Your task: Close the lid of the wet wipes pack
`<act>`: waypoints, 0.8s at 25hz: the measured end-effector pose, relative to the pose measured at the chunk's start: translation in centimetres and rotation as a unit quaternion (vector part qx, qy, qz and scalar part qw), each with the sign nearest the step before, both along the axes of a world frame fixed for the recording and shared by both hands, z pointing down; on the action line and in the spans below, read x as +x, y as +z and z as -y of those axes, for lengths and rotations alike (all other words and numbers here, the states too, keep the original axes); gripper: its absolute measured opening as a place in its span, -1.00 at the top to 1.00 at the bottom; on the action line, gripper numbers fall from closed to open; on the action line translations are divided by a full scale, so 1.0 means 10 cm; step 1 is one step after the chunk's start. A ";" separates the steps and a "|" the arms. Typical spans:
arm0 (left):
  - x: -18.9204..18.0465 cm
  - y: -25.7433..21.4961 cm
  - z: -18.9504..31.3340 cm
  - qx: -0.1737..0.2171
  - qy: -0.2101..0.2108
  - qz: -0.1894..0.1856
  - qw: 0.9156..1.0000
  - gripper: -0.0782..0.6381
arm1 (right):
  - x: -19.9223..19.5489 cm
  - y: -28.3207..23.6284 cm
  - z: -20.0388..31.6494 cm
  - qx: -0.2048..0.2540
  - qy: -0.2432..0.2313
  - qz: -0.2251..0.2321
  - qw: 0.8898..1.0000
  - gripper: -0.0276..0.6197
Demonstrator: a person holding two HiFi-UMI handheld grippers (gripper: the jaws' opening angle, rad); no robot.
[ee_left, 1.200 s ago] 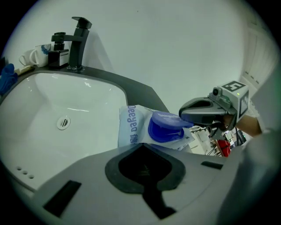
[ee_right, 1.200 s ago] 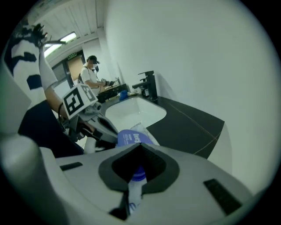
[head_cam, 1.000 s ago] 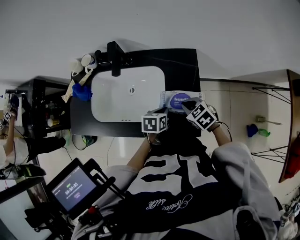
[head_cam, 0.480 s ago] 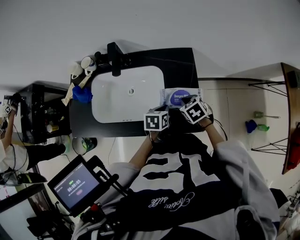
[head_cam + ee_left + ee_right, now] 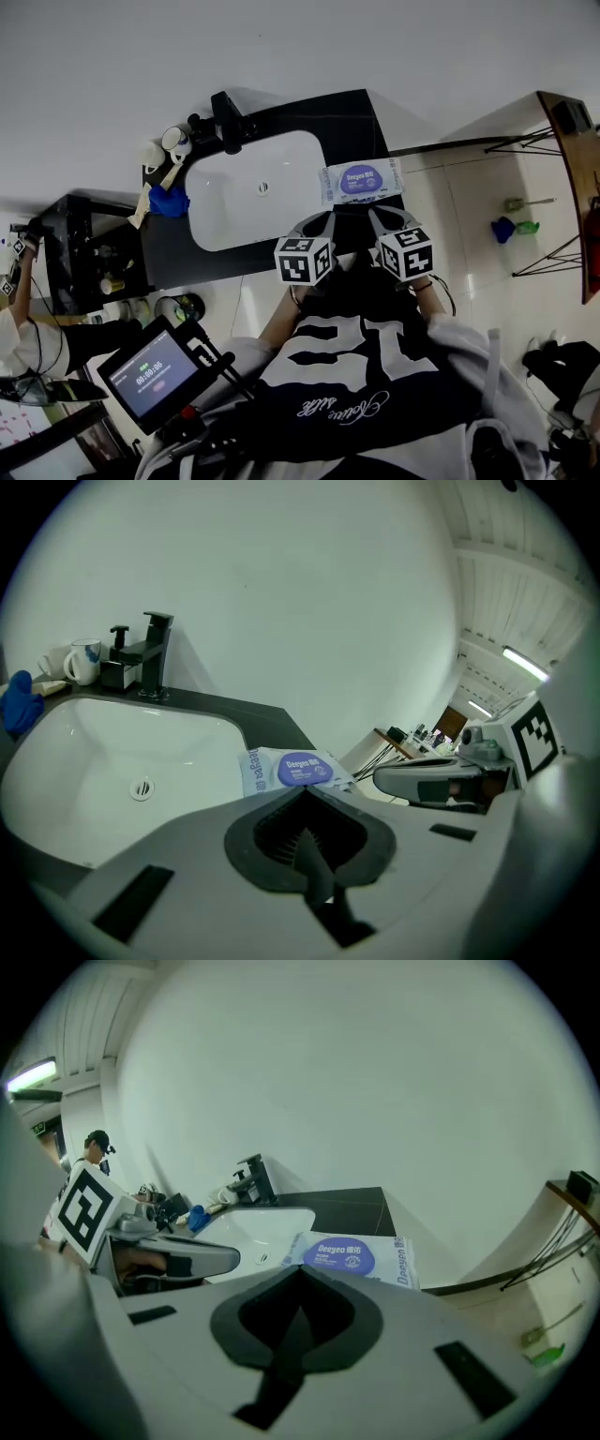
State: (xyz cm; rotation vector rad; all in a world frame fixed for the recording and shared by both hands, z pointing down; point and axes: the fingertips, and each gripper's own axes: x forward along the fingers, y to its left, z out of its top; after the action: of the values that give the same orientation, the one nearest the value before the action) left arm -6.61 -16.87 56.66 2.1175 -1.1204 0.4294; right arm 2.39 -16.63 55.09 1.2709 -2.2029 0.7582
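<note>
The wet wipes pack point(image 5: 361, 180) lies flat on the black counter point(image 5: 361, 127), just right of the white basin point(image 5: 253, 187). Its round purple lid point(image 5: 302, 769) sits flat against the pack, also in the right gripper view point(image 5: 339, 1256). My left gripper point(image 5: 317, 221) hovers at the counter's near edge, short of the pack, its jaws shut and empty point(image 5: 302, 791). Beside it, my right gripper point(image 5: 377, 216) is also shut with nothing held point(image 5: 300, 1267), and stays a little short of the pack, not touching it.
A black faucet point(image 5: 228, 117) stands behind the basin, with cups point(image 5: 173, 120) and a blue cloth point(image 5: 169, 200) at its left. A small monitor point(image 5: 150, 373) hangs near my body. A wooden table edge point(image 5: 567, 131) is at the far right.
Both grippers have drawn back from the pack toward my body. The right gripper, which was over the pack's lid, is now apart from it.
</note>
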 end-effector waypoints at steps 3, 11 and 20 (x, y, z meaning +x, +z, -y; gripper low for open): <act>-0.06 -0.19 -0.17 0.016 -0.011 -0.023 1.000 0.79 | -0.06 -0.25 -0.27 0.026 0.018 0.020 0.999 0.92; 0.12 -0.65 -0.67 0.052 -0.026 -0.074 0.996 0.79 | -0.03 -0.72 -0.84 0.100 0.031 0.062 0.993 0.92; 0.35 -0.84 -1.86 0.062 -0.060 -0.089 0.992 0.79 | 0.18 -0.87 -1.83 0.135 0.017 0.071 0.988 0.92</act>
State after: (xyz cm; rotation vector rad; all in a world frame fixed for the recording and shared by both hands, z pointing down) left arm -3.10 1.72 48.21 2.1332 -1.1874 0.1143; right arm 4.18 1.70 46.39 1.4247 -2.4716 0.5927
